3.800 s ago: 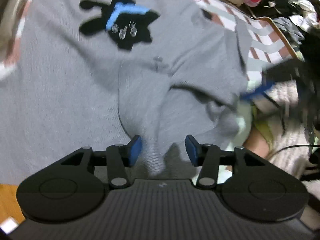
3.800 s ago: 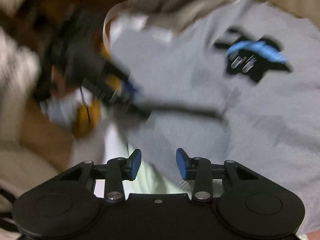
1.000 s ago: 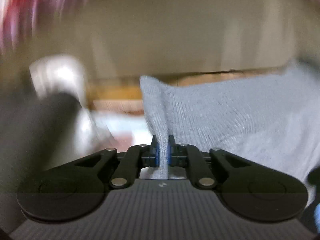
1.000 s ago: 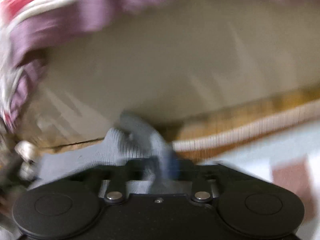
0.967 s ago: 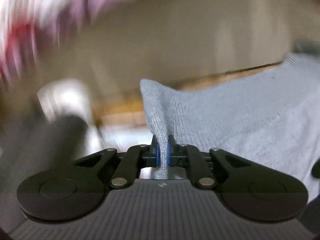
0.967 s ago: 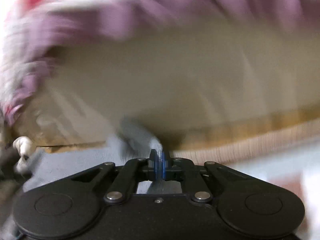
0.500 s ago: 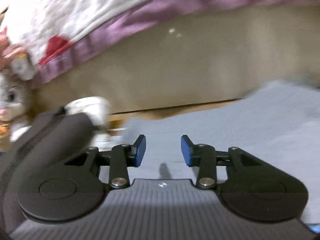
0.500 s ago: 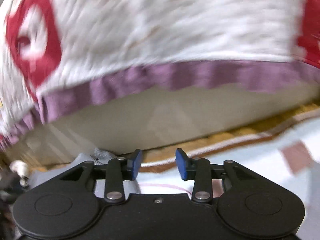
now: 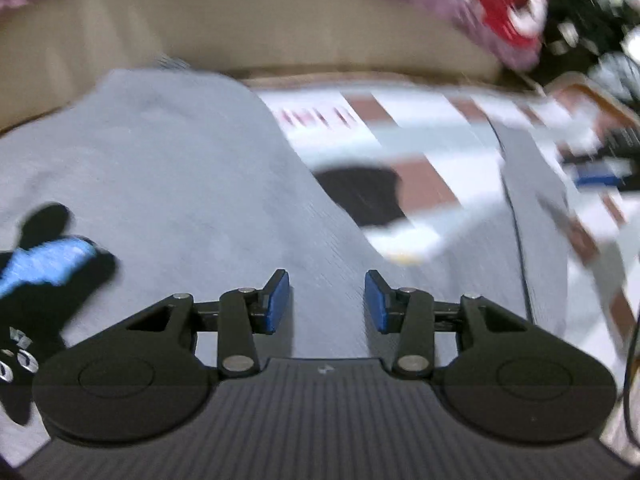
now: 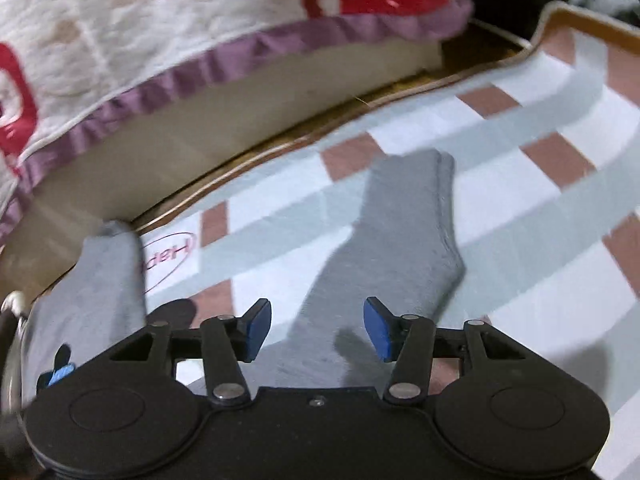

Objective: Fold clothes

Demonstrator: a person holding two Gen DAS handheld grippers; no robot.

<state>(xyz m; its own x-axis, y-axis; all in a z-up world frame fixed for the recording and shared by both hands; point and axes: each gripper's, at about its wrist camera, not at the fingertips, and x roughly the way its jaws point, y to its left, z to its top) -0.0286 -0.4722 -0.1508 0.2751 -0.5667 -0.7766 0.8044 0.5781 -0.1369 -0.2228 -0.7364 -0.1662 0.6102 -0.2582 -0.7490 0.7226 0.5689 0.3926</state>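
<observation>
While both tongs hang empty, the scene reads as follows.
Mat: a checked mat (image 10: 532,216) of white, pale green and brown squares lies under and ahead of both tongs.
Quilt: a white quilt (image 10: 132,28) with red prints and a purple hem sits beyond the mat's far edge.
Sweater: the grey sweater (image 9: 172,184) lies flat ahead and to the left of the left gripper (image 9: 326,300), its black-and-blue motif (image 9: 44,260) at far left.
Sleeve: one grey sleeve (image 10: 400,232) stretches out on the mat straight ahead of the right gripper (image 10: 316,328).
Left tongs: jaws opening, nothing between them.
Right tongs: jaws opening wider, the sleeve below but not pinched.
Progress: judged early; the garment looks spread out, and the sleeve lies unfolded to the side.
Left to do: probably bring the sleeves in, then fold the body.
</observation>
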